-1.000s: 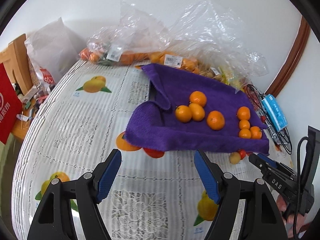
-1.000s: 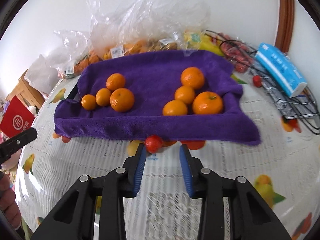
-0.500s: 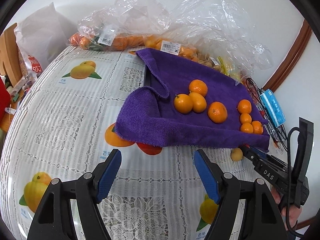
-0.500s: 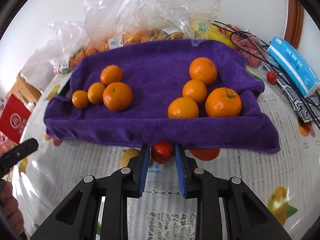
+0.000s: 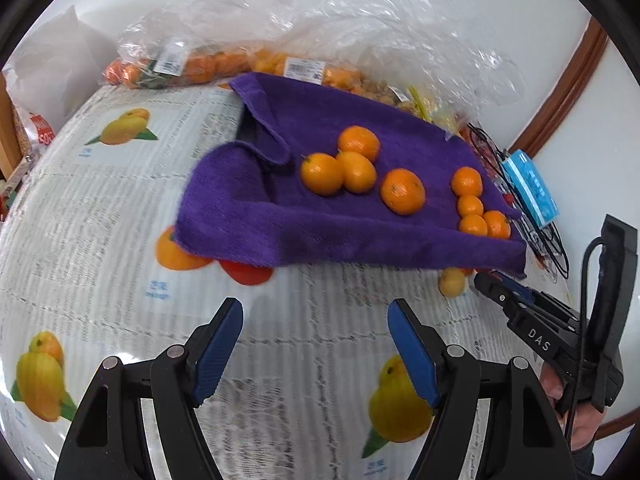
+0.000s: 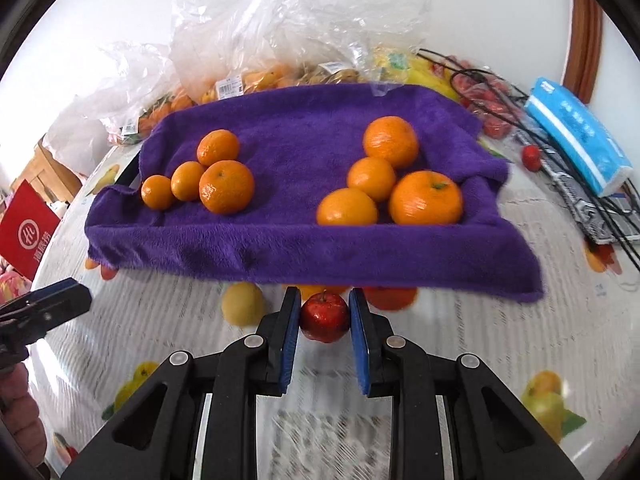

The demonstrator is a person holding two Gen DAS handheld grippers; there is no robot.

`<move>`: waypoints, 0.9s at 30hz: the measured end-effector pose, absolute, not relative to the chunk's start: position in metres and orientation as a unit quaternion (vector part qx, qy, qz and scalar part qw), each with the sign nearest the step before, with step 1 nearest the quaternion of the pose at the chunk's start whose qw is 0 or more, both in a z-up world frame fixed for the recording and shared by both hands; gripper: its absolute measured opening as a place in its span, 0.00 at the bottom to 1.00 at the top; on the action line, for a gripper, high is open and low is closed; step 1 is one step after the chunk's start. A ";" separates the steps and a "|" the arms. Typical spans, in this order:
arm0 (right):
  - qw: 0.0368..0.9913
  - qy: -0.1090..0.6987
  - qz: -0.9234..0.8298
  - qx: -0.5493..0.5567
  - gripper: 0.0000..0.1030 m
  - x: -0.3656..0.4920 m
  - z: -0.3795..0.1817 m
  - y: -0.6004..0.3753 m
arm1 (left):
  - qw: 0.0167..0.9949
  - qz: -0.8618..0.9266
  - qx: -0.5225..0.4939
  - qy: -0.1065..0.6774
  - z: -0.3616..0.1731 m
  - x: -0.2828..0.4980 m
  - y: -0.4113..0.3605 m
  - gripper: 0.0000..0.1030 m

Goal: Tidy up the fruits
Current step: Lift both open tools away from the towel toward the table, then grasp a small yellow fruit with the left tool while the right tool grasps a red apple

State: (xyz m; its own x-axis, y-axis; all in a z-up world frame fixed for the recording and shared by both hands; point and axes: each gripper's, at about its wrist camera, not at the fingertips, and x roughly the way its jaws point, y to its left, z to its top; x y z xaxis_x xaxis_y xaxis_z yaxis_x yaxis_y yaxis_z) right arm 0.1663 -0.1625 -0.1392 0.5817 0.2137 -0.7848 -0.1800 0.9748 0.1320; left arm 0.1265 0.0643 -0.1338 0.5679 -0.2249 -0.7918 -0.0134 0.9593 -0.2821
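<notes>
The small red fruit sits between the blue pads of the right gripper, just in front of the near edge of the purple towel. Both pads press against its sides, so the right gripper is clenched on it. Whether the fruit rests on the tablecloth or is lifted clear cannot be told from the right wrist view.

A small yellow fruit lies on the tablecloth just to the left of the red one, at the towel's edge (the same fruit appears beside the right gripper's tip in the left wrist view).

On the purple towel lie two groups of oranges. The left group of four is bunched together, its members touching. The right group of four is also bunched, with the largest orange nearest the towel's right fold. The two groups lie well apart.

The left gripper hovers over bare tablecloth in front of the towel's near left corner. Its jaws stand apart with nothing between them.

Behind the towel, clear plastic bags hold more oranges. A blue tissue pack and black cables lie to the right of the towel.
</notes>
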 end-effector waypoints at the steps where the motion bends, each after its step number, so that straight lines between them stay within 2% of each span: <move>1: 0.890 0.442 0.109 0.020 0.24 0.163 -0.138 -0.166 | 0.874 -0.067 -0.129 0.463 -0.136 0.127 0.058 0.70; 6: 0.896 0.434 0.091 0.027 0.24 0.144 -0.133 -0.196 | 0.863 -0.100 -0.141 0.475 -0.149 0.127 0.027 0.69; 10: 0.902 0.421 0.094 0.038 0.24 0.127 -0.131 -0.217 | 0.872 -0.109 -0.125 0.460 -0.149 0.125 -0.001 0.62; 14: 0.907 0.414 0.075 0.026 0.24 0.114 -0.131 -0.234 | 0.880 -0.106 -0.100 0.451 -0.150 0.132 -0.025 0.48; 24: 0.902 0.423 0.078 0.045 0.24 0.102 -0.143 -0.251 | 0.894 -0.092 -0.061 0.435 -0.152 0.158 -0.064 0.37; 25: 0.902 0.422 0.079 0.045 0.24 0.102 -0.144 -0.250 | 0.896 -0.084 -0.049 0.433 -0.153 0.159 -0.067 0.34; 26: 0.902 0.422 0.081 0.045 0.24 0.102 -0.145 -0.248 | 0.899 -0.073 -0.034 0.431 -0.153 0.159 -0.071 0.23; 27: 0.901 0.422 0.084 0.045 0.24 0.103 -0.147 -0.245 | 0.901 -0.067 -0.019 0.429 -0.154 0.158 -0.075 0.23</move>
